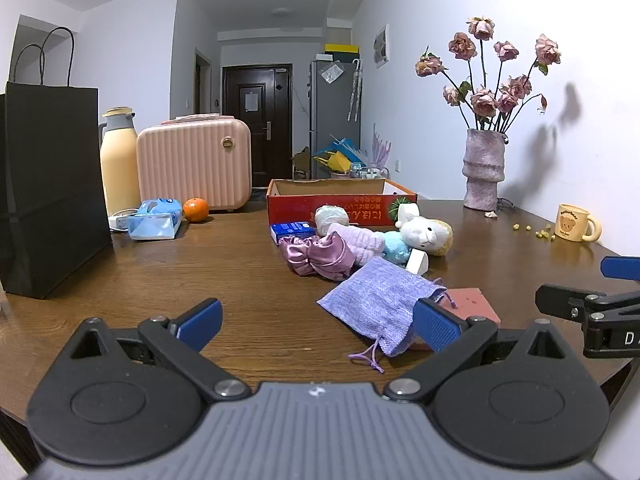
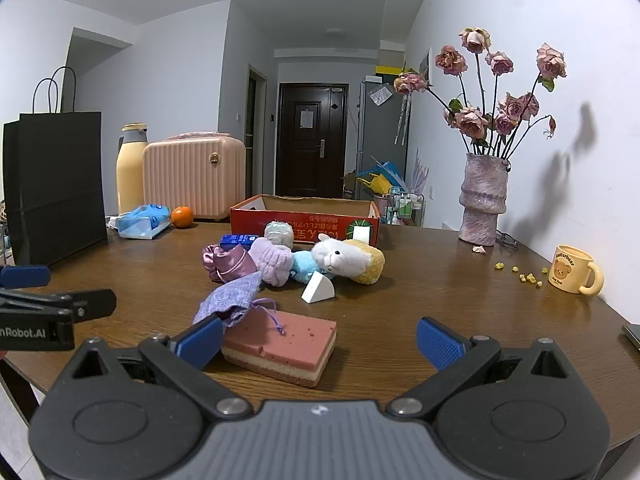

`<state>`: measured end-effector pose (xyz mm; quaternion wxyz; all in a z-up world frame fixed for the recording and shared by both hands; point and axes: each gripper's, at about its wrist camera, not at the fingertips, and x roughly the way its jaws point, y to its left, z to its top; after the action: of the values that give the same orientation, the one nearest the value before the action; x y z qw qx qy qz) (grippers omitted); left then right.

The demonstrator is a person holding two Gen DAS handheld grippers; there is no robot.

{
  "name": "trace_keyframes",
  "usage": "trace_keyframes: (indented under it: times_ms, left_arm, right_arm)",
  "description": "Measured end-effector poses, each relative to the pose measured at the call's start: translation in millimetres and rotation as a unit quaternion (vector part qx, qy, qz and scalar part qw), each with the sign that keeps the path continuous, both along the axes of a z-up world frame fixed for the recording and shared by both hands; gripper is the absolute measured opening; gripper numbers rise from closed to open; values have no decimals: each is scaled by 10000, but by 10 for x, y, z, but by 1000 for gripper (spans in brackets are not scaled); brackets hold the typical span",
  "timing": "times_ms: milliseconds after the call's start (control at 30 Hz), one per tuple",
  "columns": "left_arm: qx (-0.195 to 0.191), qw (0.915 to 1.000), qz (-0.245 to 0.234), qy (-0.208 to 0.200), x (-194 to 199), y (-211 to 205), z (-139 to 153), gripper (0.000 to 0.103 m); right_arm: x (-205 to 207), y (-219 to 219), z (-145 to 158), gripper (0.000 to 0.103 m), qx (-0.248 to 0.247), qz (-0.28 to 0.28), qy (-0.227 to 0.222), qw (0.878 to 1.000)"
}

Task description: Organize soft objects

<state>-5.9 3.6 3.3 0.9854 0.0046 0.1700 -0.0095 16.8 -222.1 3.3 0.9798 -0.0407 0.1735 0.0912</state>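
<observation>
Judging by the untouched pile of soft things on the table before the seemingly empty red box, sorting hasn't begun; left gripper and right gripper hold their fingers wide, empty.

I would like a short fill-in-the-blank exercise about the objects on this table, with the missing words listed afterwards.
1. The dried roses stand in a ____ by the wall.
2. The orange lies in front of the pink ____.
3. The purple drawstring pouch rests partly on the pink ____.
4. The red box behind the plush toy is ____ at the top.

Missing words: vase; suitcase; sponge; open
</observation>
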Motion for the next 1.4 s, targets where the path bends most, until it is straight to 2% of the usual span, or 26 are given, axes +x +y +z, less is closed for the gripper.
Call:
trace_keyframes:
  times_ms: [1400]
  left_arm:
    - [16,10000,-9,-22,-29,-60,-10,103]
  right_arm:
    - [-16,9,-6,103,-4,23,-13,10000]
